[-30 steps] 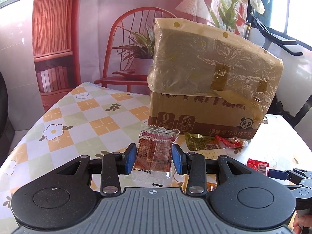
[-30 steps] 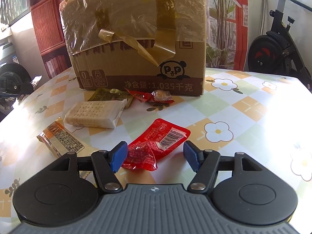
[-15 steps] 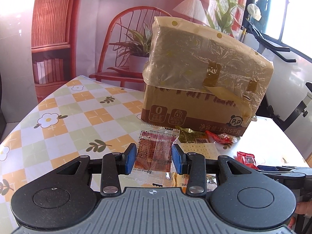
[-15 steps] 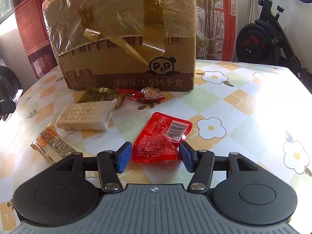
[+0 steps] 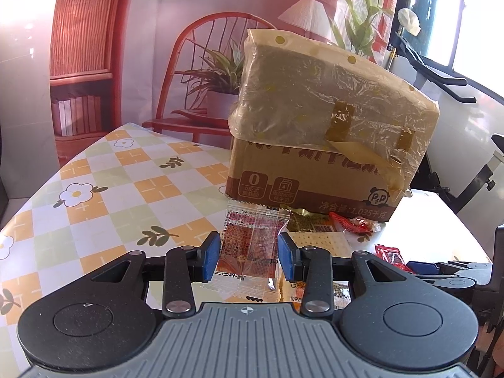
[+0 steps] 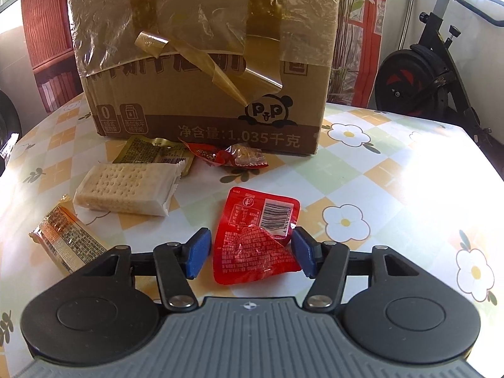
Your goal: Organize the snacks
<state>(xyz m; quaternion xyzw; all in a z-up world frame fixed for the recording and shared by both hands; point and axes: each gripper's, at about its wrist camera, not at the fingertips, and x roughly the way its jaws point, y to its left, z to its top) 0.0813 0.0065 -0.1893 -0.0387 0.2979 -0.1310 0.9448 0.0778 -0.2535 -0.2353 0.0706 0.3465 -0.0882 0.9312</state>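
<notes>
Bright daylight, blown-out glare at right, fisheye-bent edges, reddish tint.

Left gripper (image 5: 249, 256): pitched downward over the table, blue pads pressed on both side edges of a clear-and-red sachet (image 5: 253, 239), held clear of the surface. Right gripper (image 6: 251, 253): also pitched downward, low over the table, jaws closing with a red packet (image 6: 256, 236) between them; right pad touches the packet's edge, left pad stands just apart. Right gripper's fingers (image 5: 422, 264) visible in left wrist view, lower right.
</notes>
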